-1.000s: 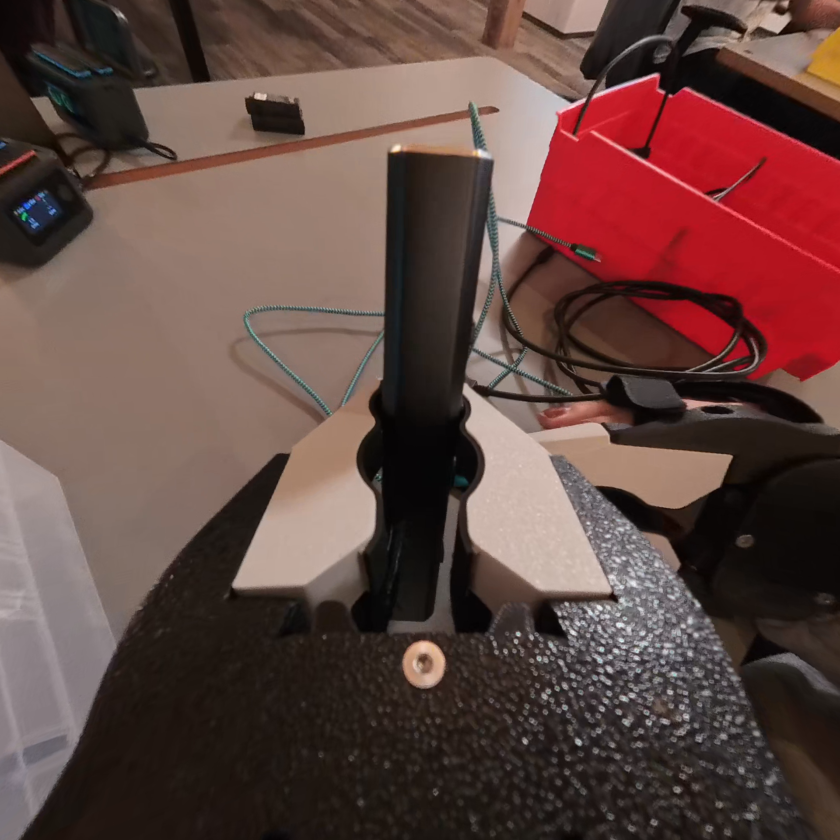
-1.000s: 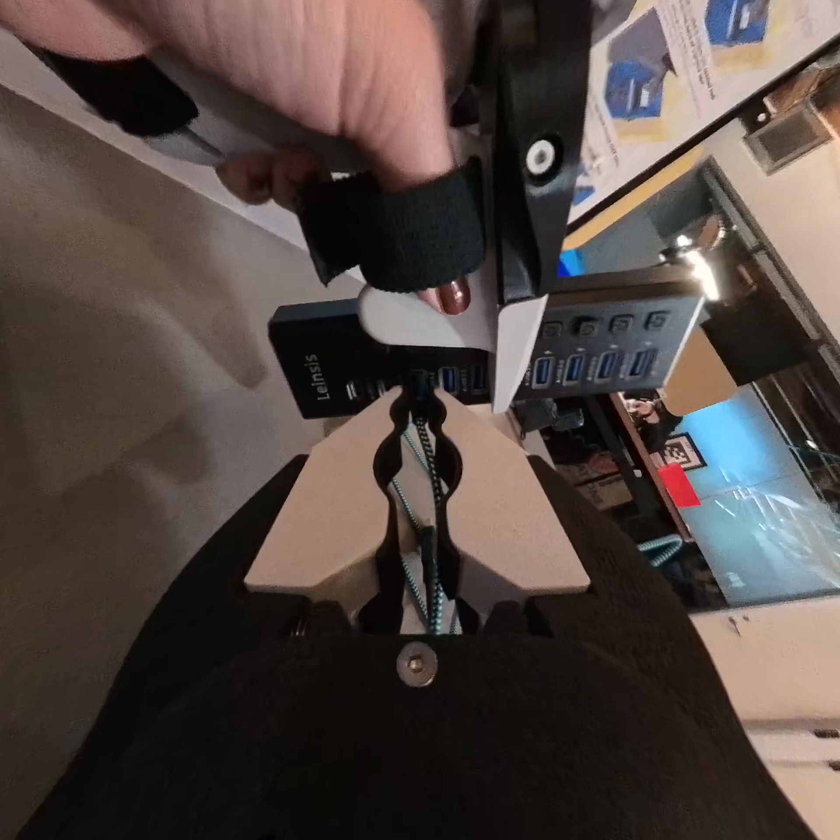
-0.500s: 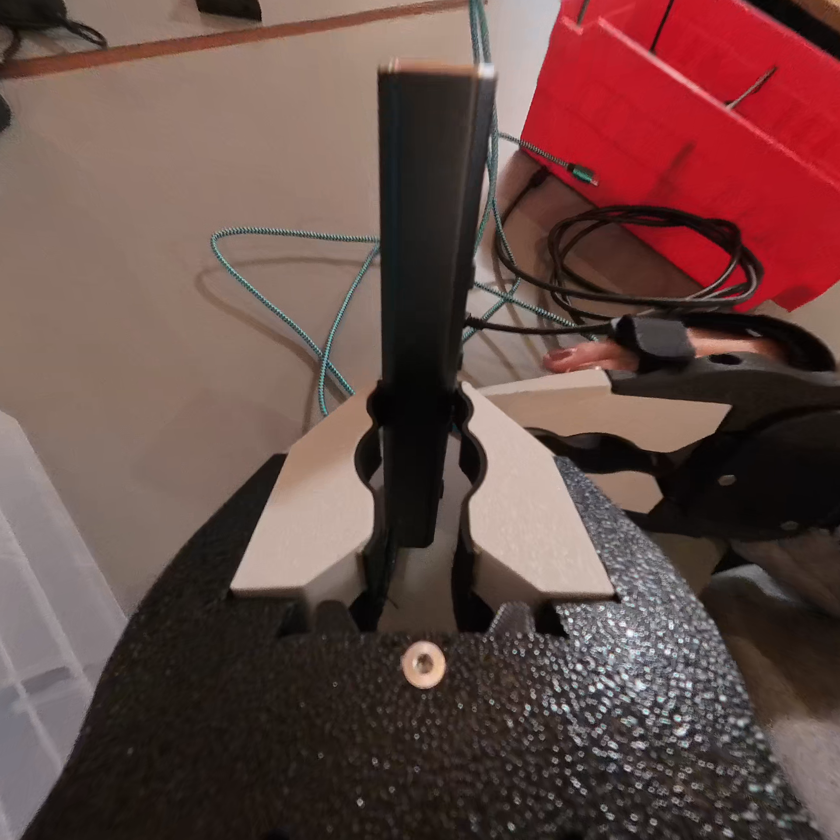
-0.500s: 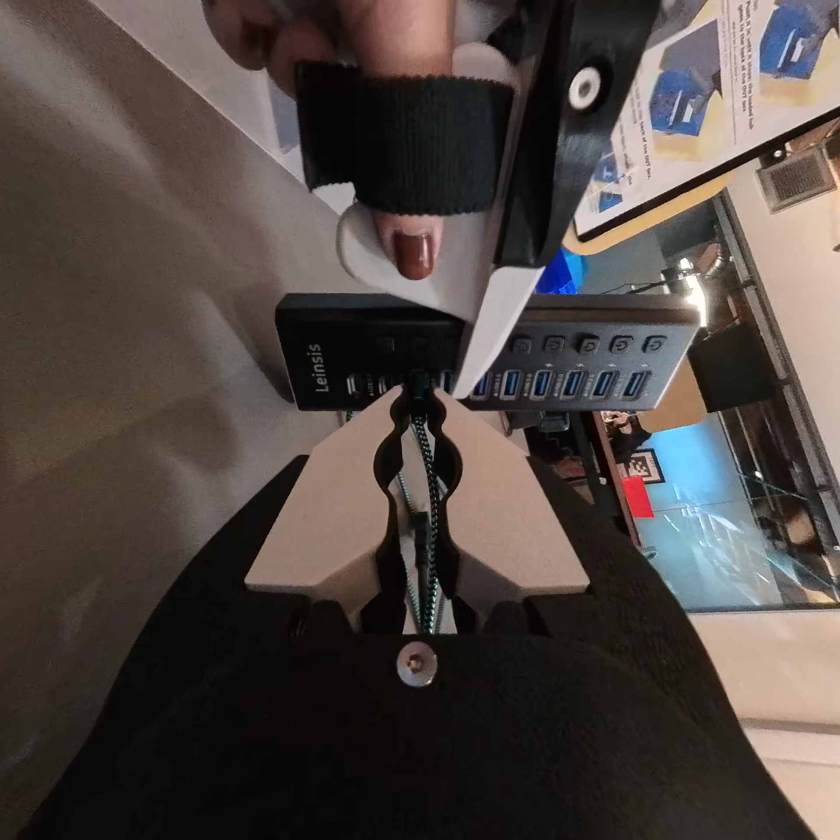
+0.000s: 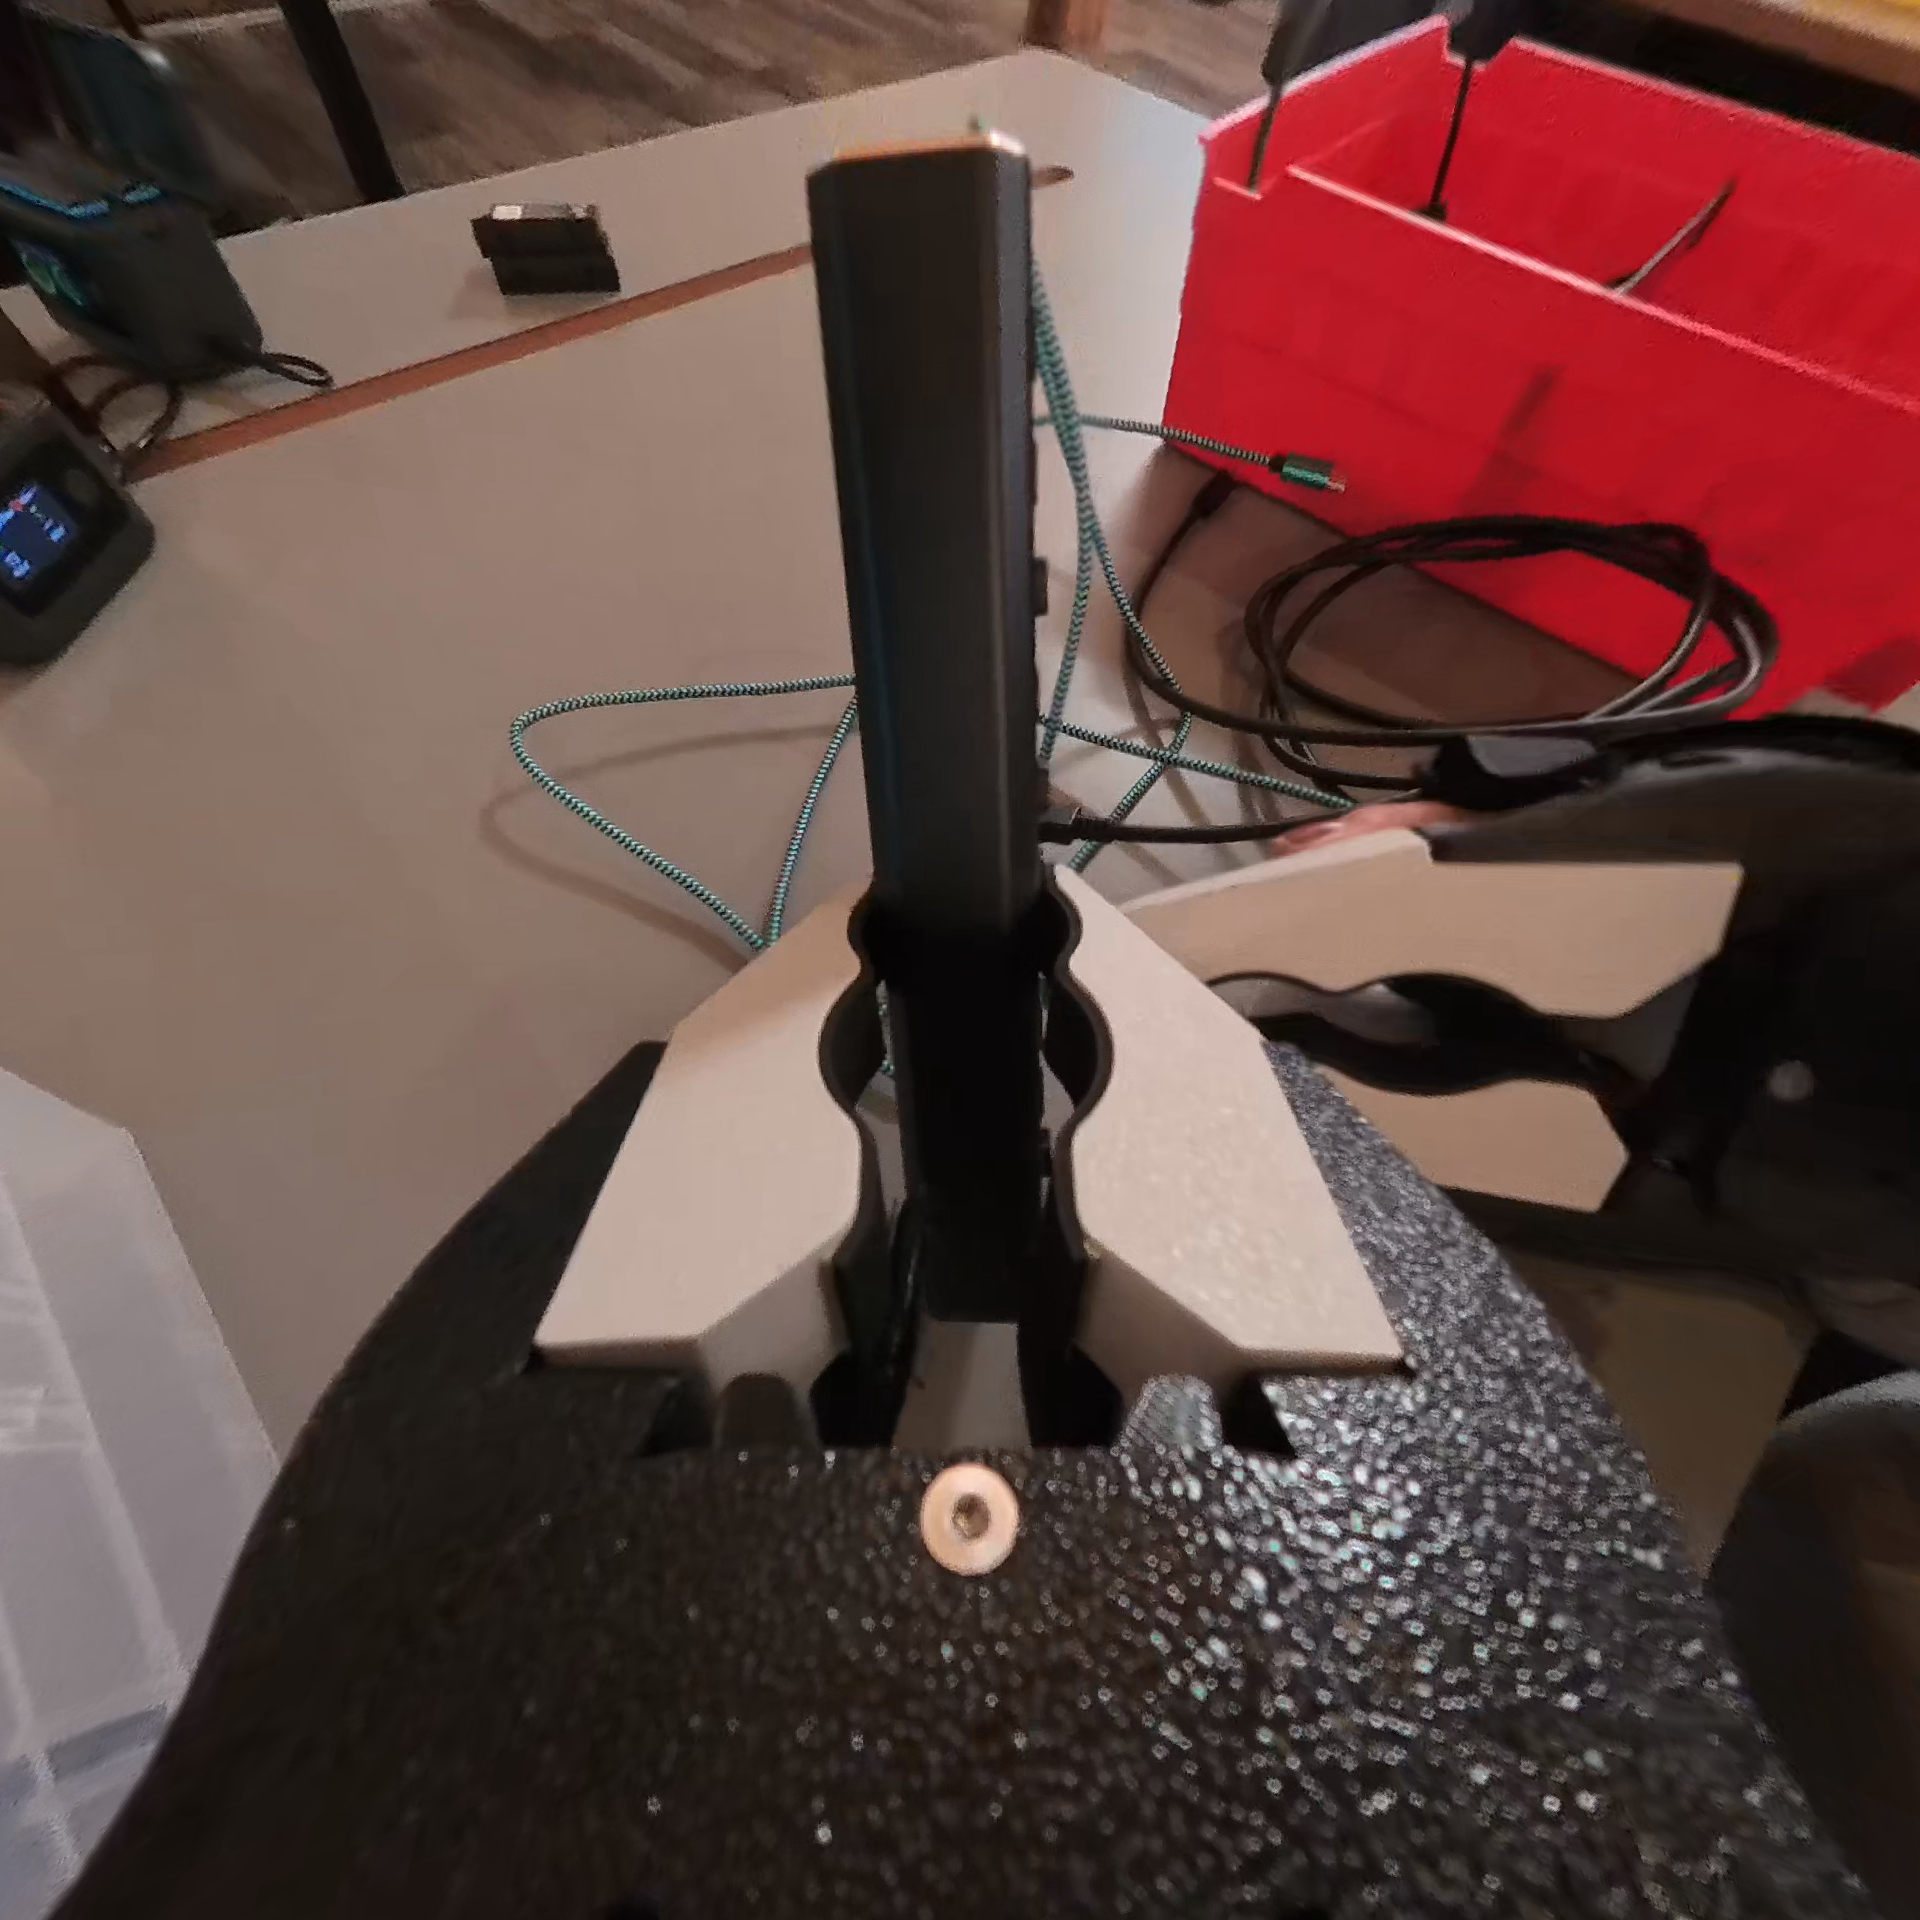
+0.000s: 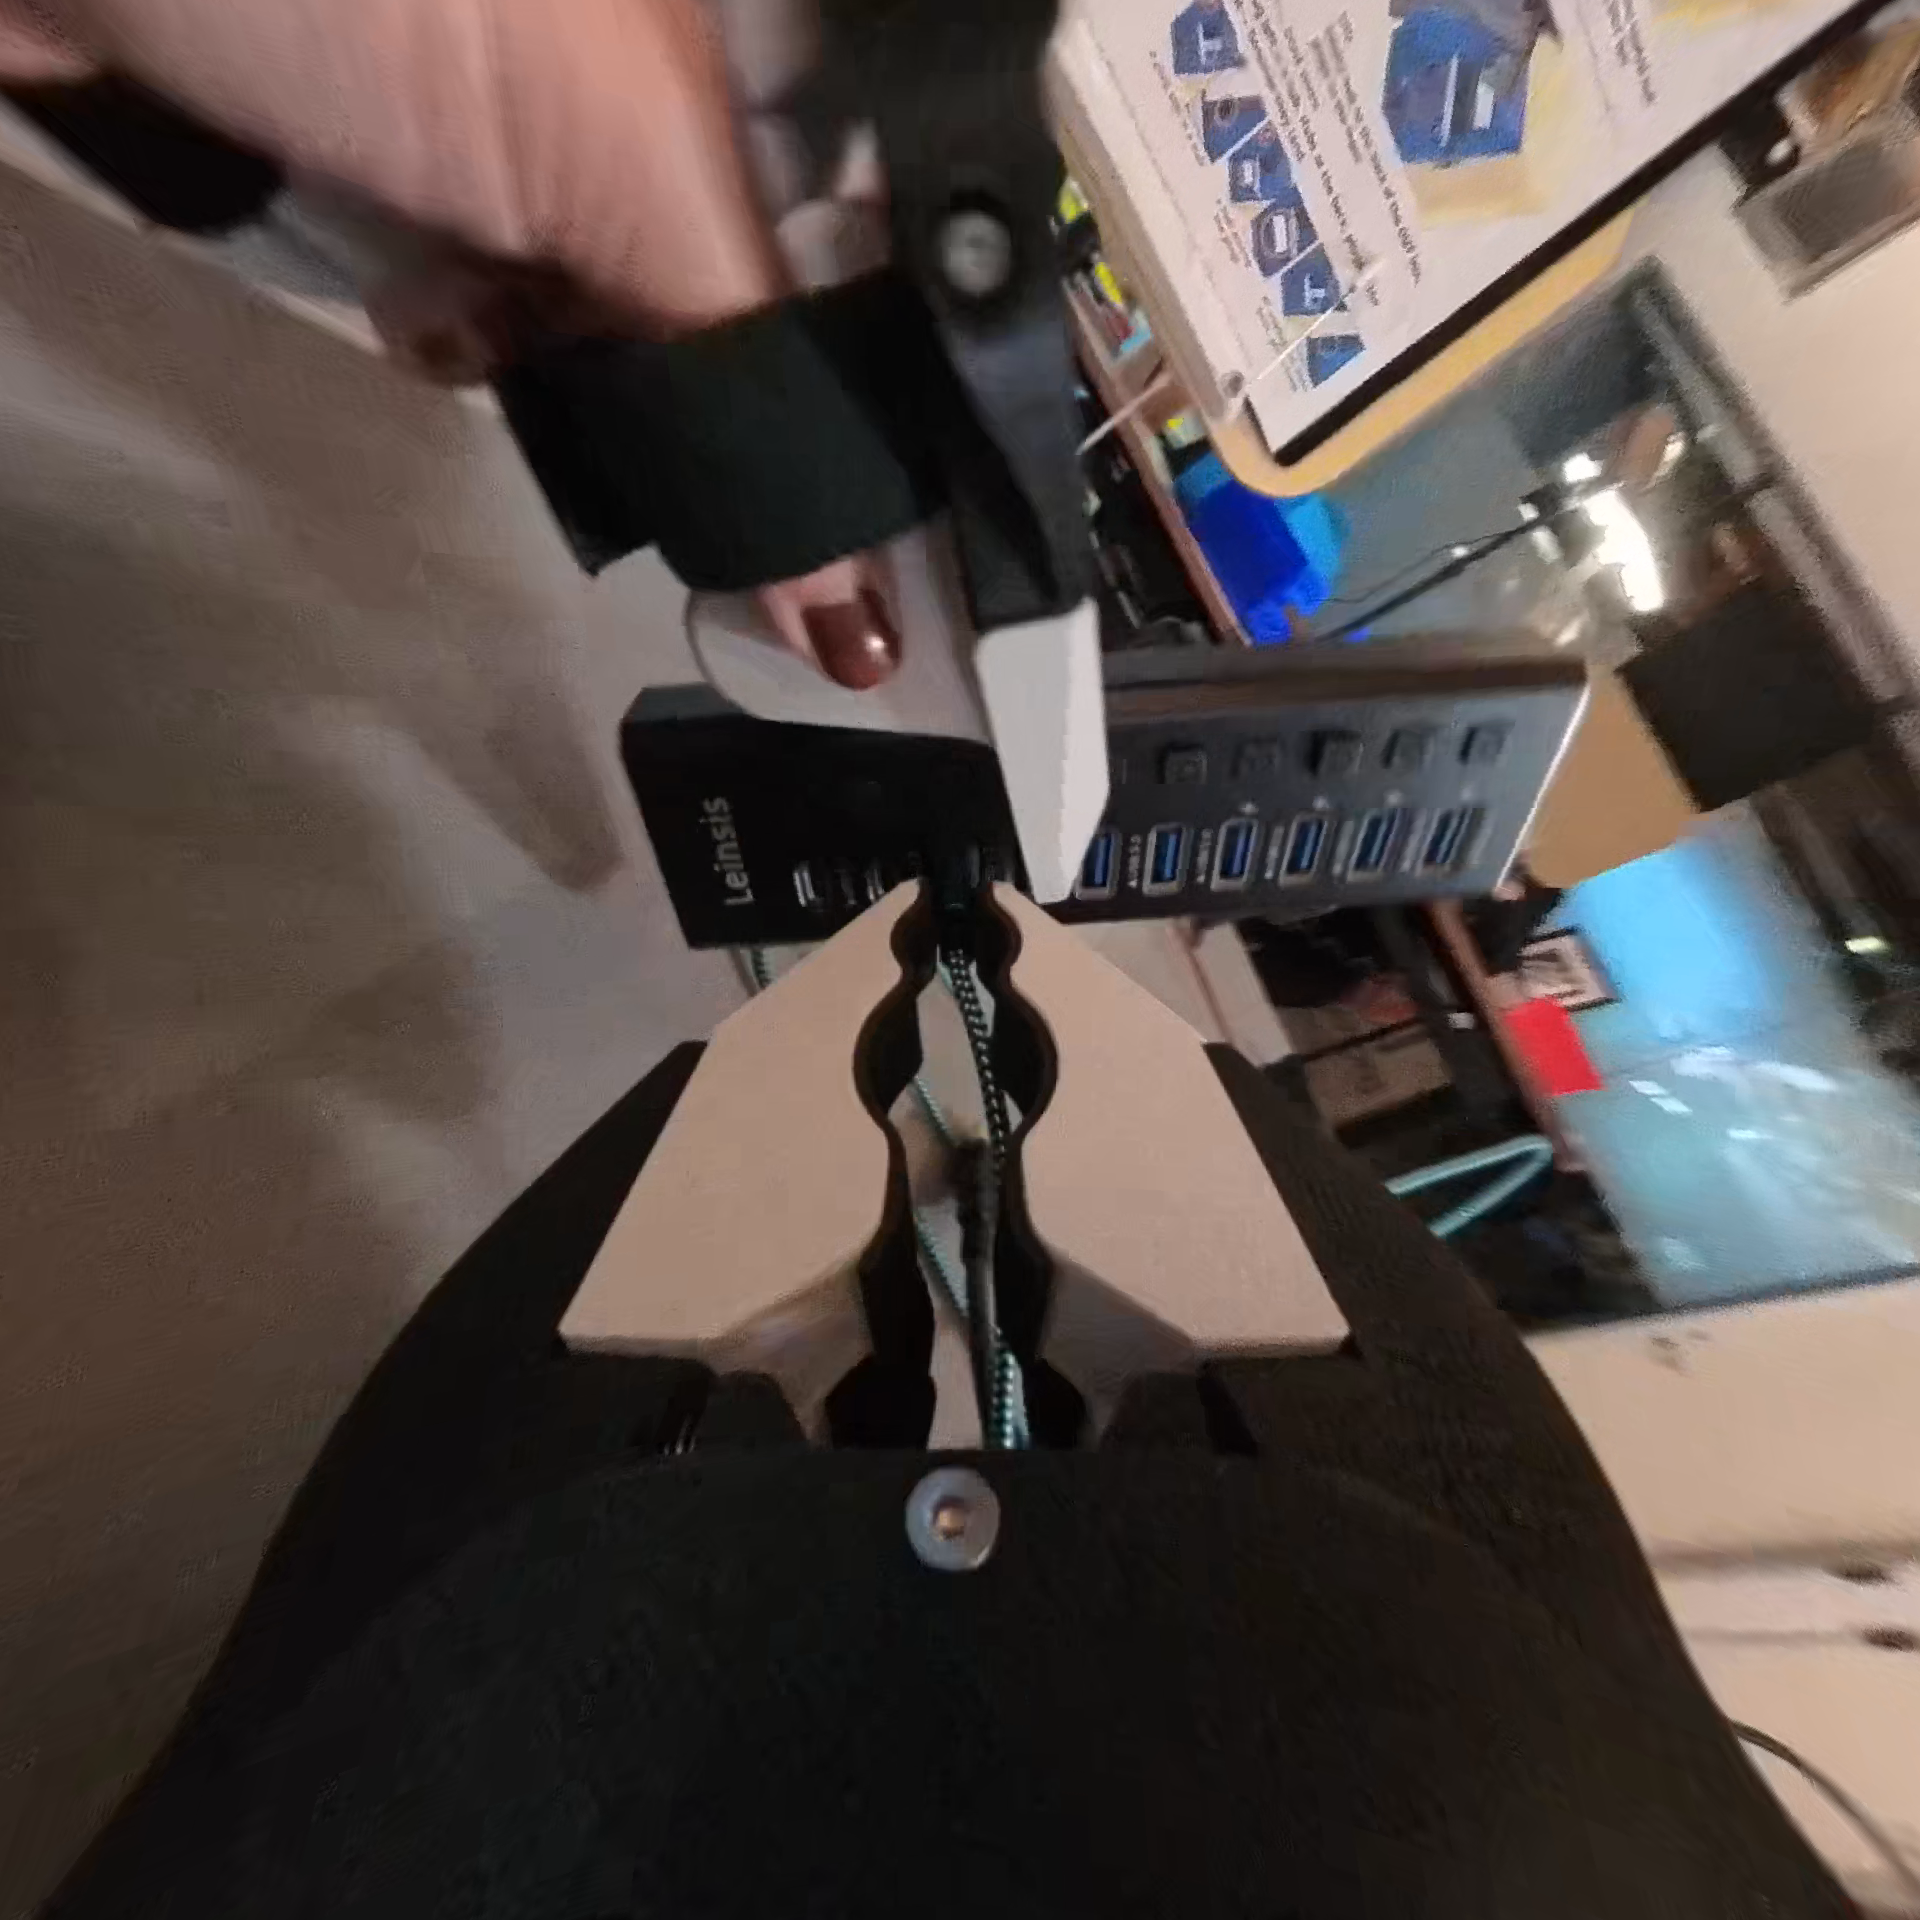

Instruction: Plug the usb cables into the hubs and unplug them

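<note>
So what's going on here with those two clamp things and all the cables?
A person is working two hand-held grippers. The left gripper is shut on a long black USB hub, holding it up above the table. The right gripper pinches a green braided cable by its plug, right at one of the hub's ports; whether it is fully seated is hidden. More cables lie beside a red bin.

Left tongs [image 5: 961,935] clamp the hub [image 5: 935,540] upright; right tongs [image 6: 961,904], pinched on the cable [image 6: 982,1060], meet the hub's port side.
</note>
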The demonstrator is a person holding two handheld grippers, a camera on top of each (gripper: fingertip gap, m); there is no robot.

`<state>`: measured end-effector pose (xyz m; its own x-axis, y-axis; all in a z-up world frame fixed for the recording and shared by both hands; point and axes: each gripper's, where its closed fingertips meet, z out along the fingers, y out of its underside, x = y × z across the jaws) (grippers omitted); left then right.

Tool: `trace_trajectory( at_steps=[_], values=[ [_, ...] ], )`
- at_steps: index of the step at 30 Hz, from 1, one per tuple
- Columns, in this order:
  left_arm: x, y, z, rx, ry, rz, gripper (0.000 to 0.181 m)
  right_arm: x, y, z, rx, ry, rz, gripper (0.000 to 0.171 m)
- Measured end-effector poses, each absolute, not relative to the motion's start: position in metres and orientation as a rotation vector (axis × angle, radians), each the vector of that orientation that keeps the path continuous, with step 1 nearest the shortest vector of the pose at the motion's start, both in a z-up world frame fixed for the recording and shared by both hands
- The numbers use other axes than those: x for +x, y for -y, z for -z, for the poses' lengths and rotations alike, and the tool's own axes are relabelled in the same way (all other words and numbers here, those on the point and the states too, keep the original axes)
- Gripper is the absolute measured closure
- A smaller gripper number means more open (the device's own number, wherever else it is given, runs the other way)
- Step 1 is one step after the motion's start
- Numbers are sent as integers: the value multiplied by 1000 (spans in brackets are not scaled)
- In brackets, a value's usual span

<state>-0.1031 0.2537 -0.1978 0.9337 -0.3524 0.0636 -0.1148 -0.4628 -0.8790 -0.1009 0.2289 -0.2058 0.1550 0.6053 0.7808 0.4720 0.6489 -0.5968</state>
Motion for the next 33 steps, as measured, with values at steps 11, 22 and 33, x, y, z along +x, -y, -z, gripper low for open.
trace_trajectory(
  at_steps=[11, 22, 33],
  values=[
    [-96, -258, 188, -2017, -355, 298, 156, -96, -230, 197, -952, 1426, -93, 166],
    [-149, -275, 168, -2026, -232, 84, 158, -83, -216, 177, -840, 1341, -98, 166],
    [-118, -235, 187, -2131, -203, 312, 158, -53, -253, 160, -1286, 1173, -635, 167]
  ],
)
